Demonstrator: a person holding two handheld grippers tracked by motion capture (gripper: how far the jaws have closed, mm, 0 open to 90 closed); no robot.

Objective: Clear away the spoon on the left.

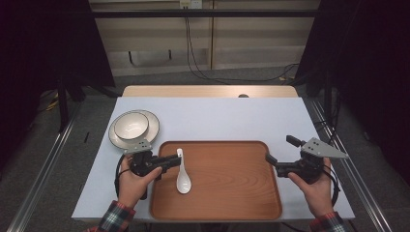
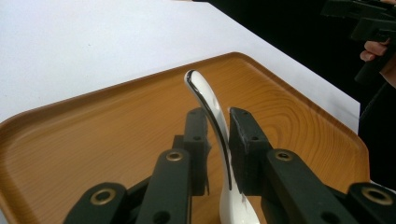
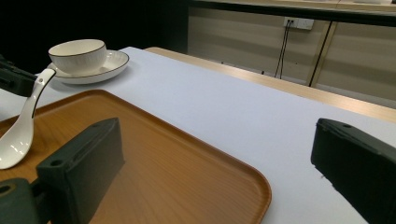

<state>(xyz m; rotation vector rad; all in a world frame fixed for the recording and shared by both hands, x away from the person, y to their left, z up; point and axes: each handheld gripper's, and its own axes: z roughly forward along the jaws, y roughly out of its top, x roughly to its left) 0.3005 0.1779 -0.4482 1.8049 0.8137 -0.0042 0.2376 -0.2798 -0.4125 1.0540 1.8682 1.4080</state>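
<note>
A white ceramic spoon [image 1: 183, 179] lies with its bowl on the wooden tray [image 1: 232, 183], near the tray's left side. Its handle rises toward my left gripper [image 1: 178, 158], which is shut on it. In the left gripper view the curved handle [image 2: 205, 93] stands between the two black jaws of the left gripper [image 2: 218, 114], both pads against it. My right gripper [image 1: 281, 150] hovers at the tray's right edge, open with nothing between its jaws. The right gripper view looks across the tray [image 3: 154, 158] through the wide gap of the right gripper [image 3: 215, 135] to the spoon [image 3: 18, 135].
A white bowl [image 1: 131, 124] sits on a plate [image 1: 152, 126] at the back left, just behind the tray's corner; the right gripper view has the bowl [image 3: 77, 56] at its upper left. A pale blue mat [image 1: 217, 116] covers the table. Cables run along the floor behind.
</note>
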